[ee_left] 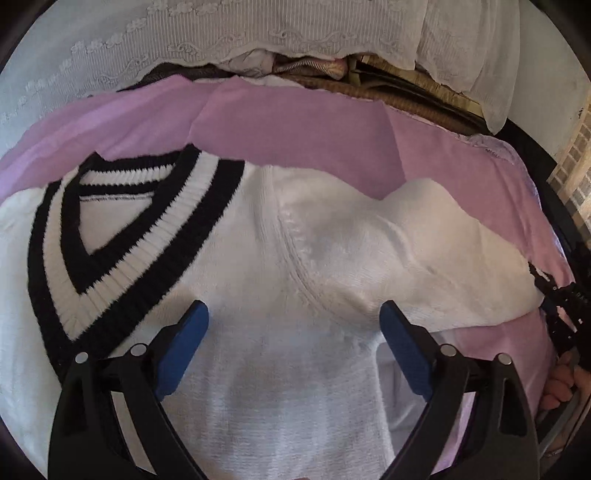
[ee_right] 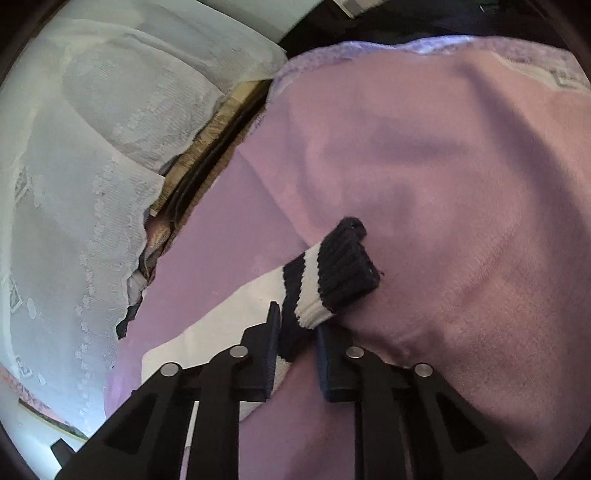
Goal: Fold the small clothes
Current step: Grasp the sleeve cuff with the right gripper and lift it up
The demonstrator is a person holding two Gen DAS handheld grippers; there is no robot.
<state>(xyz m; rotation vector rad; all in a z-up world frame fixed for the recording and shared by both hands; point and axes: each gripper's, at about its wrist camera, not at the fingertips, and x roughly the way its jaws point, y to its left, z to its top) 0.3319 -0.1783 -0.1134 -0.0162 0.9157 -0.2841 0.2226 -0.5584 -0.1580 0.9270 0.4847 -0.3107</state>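
While the white sweater (ee_left: pixel 288 258) lies flat on the lilac blanket (ee_left: pixel 295 125), V-neck toward the left, its sleeve runs rightward, where the right claw (ee_right: pixel 295 332) pinches the striped cuff (ee_right: pixel 332 273). The left claw (ee_left: pixel 293 314) hovers wide, empty. White lace cloth (ee_left: pixel 184 33) lies behind.
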